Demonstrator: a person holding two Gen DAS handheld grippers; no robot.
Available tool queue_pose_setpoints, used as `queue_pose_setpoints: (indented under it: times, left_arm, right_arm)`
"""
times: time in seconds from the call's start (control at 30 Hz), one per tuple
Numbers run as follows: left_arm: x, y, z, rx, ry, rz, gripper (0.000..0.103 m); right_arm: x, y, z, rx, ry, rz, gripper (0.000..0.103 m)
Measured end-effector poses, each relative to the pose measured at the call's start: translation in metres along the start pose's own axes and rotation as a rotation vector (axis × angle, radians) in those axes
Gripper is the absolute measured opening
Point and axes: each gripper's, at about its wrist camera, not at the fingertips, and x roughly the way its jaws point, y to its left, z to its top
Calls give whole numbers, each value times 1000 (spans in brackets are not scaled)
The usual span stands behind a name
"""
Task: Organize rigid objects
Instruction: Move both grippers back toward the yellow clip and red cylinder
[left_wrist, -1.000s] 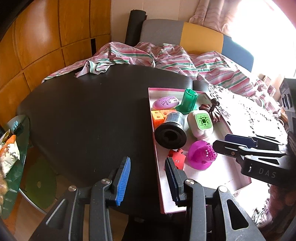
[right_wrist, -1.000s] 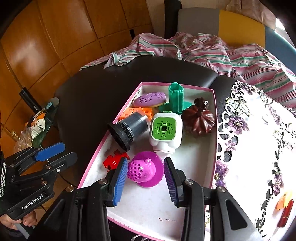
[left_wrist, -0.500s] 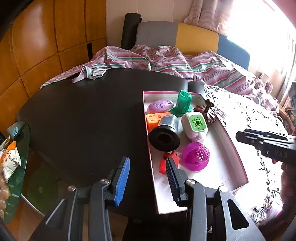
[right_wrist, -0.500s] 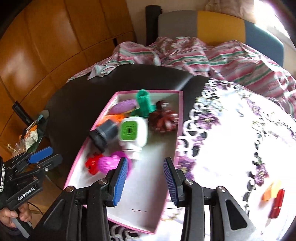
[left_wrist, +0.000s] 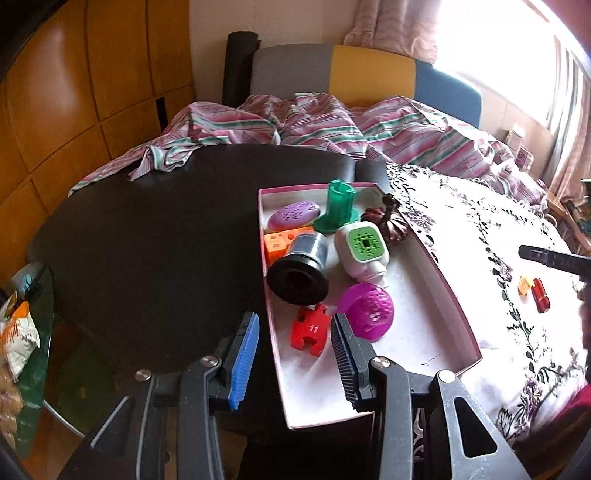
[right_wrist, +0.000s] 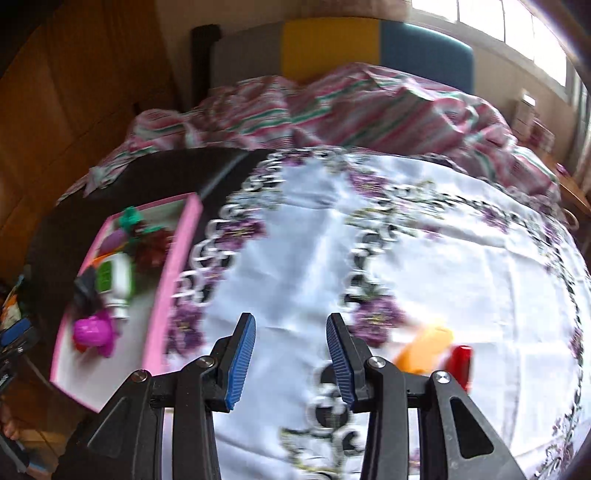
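Note:
A pink-rimmed white tray on the black table holds a green tower, a purple oval, an orange block, a black cylinder, a white bottle with a green top, a brown pumpkin, a magenta dome and a red puzzle piece. My left gripper hovers open over the tray's near left corner. My right gripper is open and empty above the white cloth. An orange piece and a red cylinder lie just to its right.
The flowered cloth covers the table's right half. A striped pink sheet is heaped at the far edge before a grey, yellow and blue headboard. A glass side table with snack bags stands low on the left. Wooden panels line the left wall.
My right gripper has swung right, from over the tray to over the white cloth near the orange piece and red cylinder. The left gripper has shifted slightly toward the tray. Both stay open.

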Motion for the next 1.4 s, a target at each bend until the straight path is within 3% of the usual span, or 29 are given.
queue_pose_setpoints:
  times: [0.1,0.17,0.27,0.4,0.8,1.2,1.4]
  left_arm:
    - [-2,-10,3,32,-10,-8,41]
    - [-4,-18,5,57,-19,-16,41]
    - [-5,-36,11,102,-35,-35,41]
    - [-2,-59,19,146,-37,-73,41]
    - [10,-136,33,291,-29,-173,44]
    - [36,-228,40,450,30,-303,50]
    - [68,-282,41,524,100,-380,53]
  right_arm:
    - [5,-44,-6,105,-21,-104,40]
    - [9,-76,-12,239,-7,-139,40]
    - [1,-111,-15,407,-34,-145,40]
    - [-6,-131,-21,513,-40,-137,40]
    - [-13,-147,-27,607,-49,-137,40]
    - [-14,-170,-39,737,-36,-108,40]
    - [-11,-174,-40,759,-25,-86,40]
